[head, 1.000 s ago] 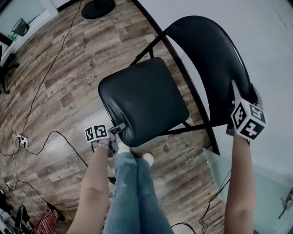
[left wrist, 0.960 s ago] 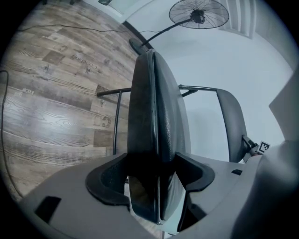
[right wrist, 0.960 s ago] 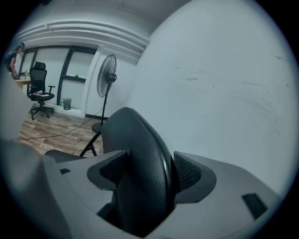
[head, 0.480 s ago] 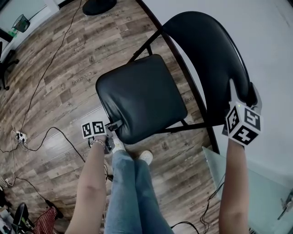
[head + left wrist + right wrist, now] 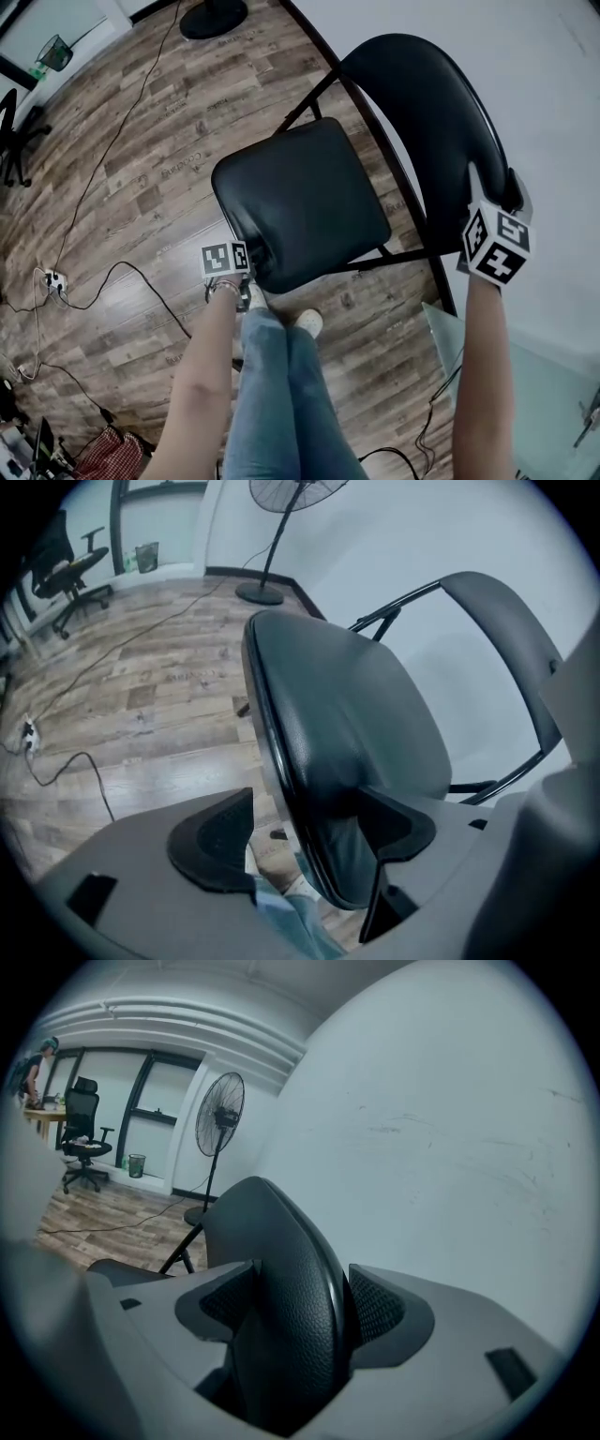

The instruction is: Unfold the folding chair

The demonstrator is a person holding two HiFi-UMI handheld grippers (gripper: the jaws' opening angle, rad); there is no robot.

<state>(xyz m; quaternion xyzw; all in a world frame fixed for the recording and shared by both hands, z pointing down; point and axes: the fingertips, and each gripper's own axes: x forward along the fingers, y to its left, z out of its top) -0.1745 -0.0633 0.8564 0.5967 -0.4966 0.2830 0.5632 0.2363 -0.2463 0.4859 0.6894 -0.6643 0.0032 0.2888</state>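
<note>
We are standing on a wood-plank floor [image 5: 141, 141] beside a pale wall [image 5: 544, 75], with cables [image 5: 103, 281] trailing over the boards and a fan [image 5: 281, 536] standing further along the wall. The folding chair [image 5: 375, 159] is standing on the floor close against that wall, just in front of our legs [image 5: 281, 394]. Its black seat [image 5: 300, 202] is already lying close to level, so we are judging the unfolding to be nearly done.

We are clamping the right gripper [image 5: 300, 1305] on the near end of the curved backrest [image 5: 431, 122], one pad pressing on each face of the padding. We are reading this grip as the anchor: it is steadying the frame so the chair is not sliding or tipping while the seat is being worked.

The left gripper [image 5: 305, 832] is sitting at the seat's front corner nearest us and pointing steeply down. Its jaws have just been opening, and the seat's rim is lying between them. The pad above the seat seems to be resting on the upholstery, while the pad below is standing apart from the rim, so the gripper is parted rather than clamping. We are taking this as letting go of a seat that is needing no more pulling.

We are thinking the seat is wanting a check that it is fully down before the backrest is released
</note>
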